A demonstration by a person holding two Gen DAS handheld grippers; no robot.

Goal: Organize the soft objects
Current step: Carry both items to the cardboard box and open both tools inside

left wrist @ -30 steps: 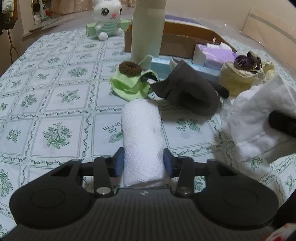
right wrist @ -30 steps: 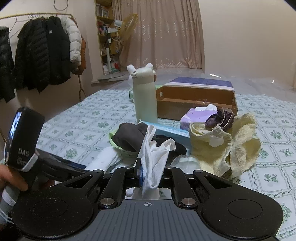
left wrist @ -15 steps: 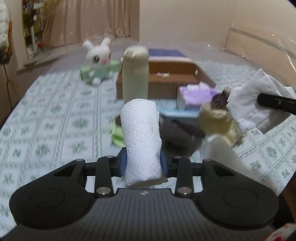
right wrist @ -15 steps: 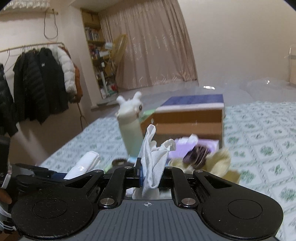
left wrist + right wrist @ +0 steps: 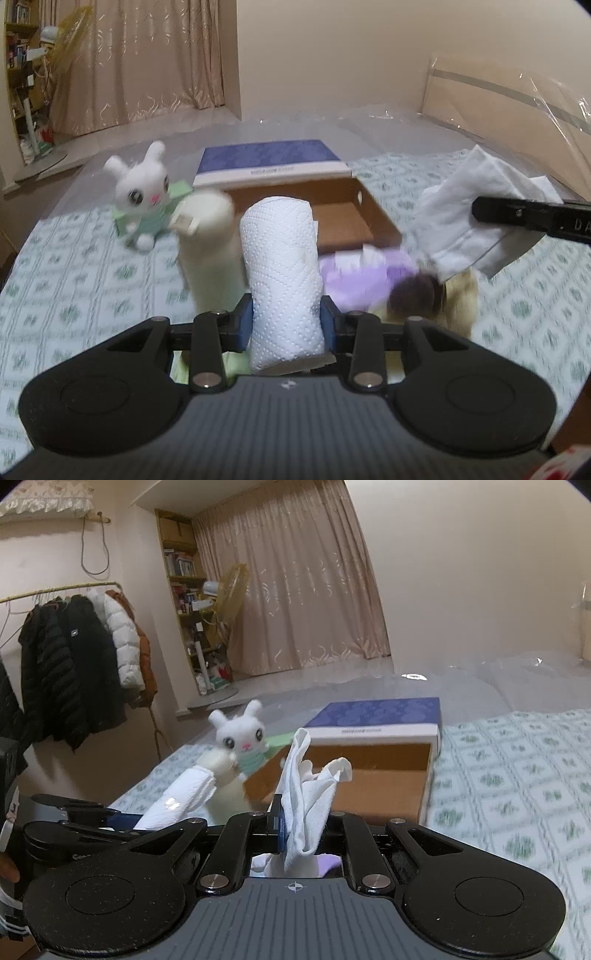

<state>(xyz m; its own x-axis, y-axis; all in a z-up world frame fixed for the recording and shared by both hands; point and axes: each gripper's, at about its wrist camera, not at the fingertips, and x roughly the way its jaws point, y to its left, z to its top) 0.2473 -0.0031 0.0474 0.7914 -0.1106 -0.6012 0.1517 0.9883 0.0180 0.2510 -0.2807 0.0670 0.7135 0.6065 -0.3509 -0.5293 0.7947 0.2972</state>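
My left gripper (image 5: 286, 325) is shut on a white paper towel roll (image 5: 282, 273) and holds it up above the table. My right gripper (image 5: 301, 827) is shut on a white cloth (image 5: 306, 794), also raised; the cloth shows at the right of the left wrist view (image 5: 472, 218). An open cardboard box (image 5: 325, 206) with a blue lid stands ahead of both grippers, also in the right wrist view (image 5: 369, 771). A purple tissue pack (image 5: 354, 277), a brown scrunchie (image 5: 413, 295) and a yellow cloth (image 5: 461, 299) lie below.
A cream bottle (image 5: 210, 251) stands left of the roll. A white plush rabbit (image 5: 138, 195) sits at the far left of the patterned tablecloth (image 5: 74, 266). A green cloth (image 5: 207, 363) lies under my left gripper. Coats (image 5: 74, 672) hang on a rack.
Both grippers have risen and moved forward toward the cardboard box with their loads. The grey and green cloths on the table have dropped out of sight below.
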